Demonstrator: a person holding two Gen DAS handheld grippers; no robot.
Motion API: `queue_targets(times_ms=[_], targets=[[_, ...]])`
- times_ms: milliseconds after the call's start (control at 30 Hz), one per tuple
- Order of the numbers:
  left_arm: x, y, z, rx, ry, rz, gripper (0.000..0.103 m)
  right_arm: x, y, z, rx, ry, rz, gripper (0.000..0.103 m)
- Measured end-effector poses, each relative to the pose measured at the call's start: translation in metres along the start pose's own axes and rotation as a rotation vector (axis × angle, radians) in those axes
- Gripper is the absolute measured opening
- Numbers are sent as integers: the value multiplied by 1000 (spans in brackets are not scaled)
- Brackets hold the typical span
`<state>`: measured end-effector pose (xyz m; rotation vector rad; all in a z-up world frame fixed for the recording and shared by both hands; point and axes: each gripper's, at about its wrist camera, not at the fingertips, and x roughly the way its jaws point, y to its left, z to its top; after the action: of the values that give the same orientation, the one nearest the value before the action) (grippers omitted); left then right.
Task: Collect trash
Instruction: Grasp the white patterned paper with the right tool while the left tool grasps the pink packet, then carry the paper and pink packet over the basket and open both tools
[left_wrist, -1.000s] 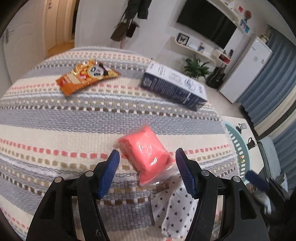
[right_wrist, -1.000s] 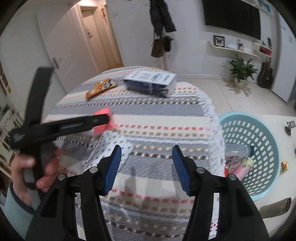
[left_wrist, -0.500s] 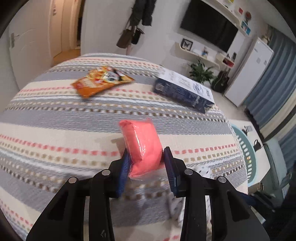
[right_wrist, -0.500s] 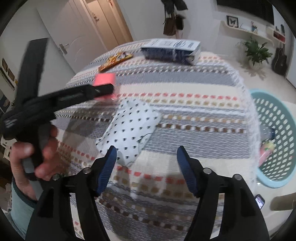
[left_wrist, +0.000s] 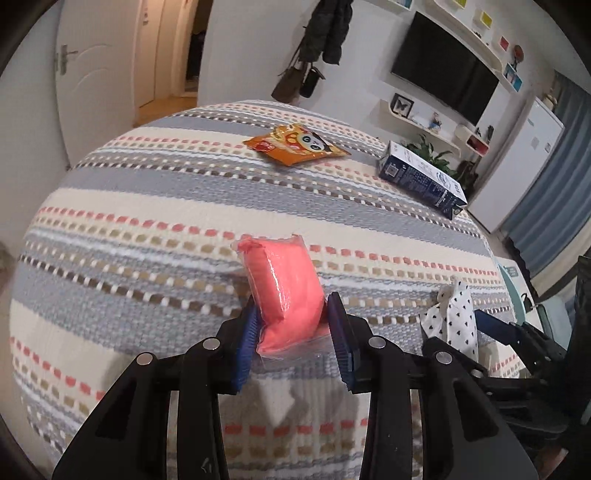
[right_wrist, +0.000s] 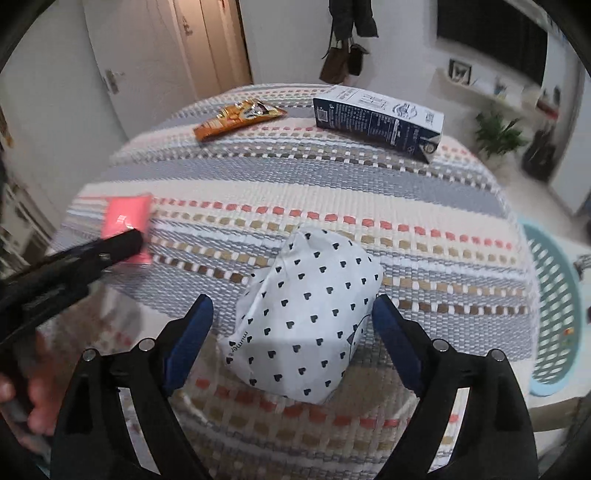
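My left gripper (left_wrist: 293, 341) is shut on a pink packet in clear wrap (left_wrist: 282, 288), held just above the striped tablecloth (left_wrist: 147, 236). The same pink packet (right_wrist: 127, 218) shows at the left of the right wrist view. A white wrapper with black hearts (right_wrist: 310, 314) lies between the fingers of my right gripper (right_wrist: 291, 341), whose jaws are opening and do not touch it. That wrapper (left_wrist: 456, 317) also appears at the right of the left wrist view. An orange snack bag (left_wrist: 295, 147) and a dark blue carton (left_wrist: 421, 179) lie at the far side.
A teal plastic basket (right_wrist: 554, 317) stands on the floor beyond the table's right edge. A person's hand (right_wrist: 33, 398) holds the left gripper's handle at lower left. A door, a hanging coat and a television are behind the table.
My left gripper closed on the pink packet and lifted it off the cloth. My right gripper moved forward over the heart-print wrapper and its jaws spread wider around it.
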<state>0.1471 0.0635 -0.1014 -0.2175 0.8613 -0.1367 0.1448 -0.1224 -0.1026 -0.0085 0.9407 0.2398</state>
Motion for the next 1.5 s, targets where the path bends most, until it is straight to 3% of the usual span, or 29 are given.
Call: queue_targets(times_ms=[167, 333, 733, 1067, 1200, 1500], targets=[[-3, -2, -6, 1, -11, -2, 36, -4, -8, -3, 33, -19, -13, 61], [-10, -14, -7, 28, -24, -9, 35, -17, -16, -7, 3, -50, -21, 28], [-47, -67, 7, 117, -109, -68, 35, -85, -72, 7, 79, -219, 77, 24], [-82, -150, 44, 254, -219, -157, 35, -134, -142, 18, 184, -342, -23, 24], [-80, -190, 49, 328, -214, -211, 35, -136, -180, 17, 237, -351, -103, 24], [-31, -273, 51, 470, -154, -251, 35, -117, -259, -5, 407, -305, -127, 24]])
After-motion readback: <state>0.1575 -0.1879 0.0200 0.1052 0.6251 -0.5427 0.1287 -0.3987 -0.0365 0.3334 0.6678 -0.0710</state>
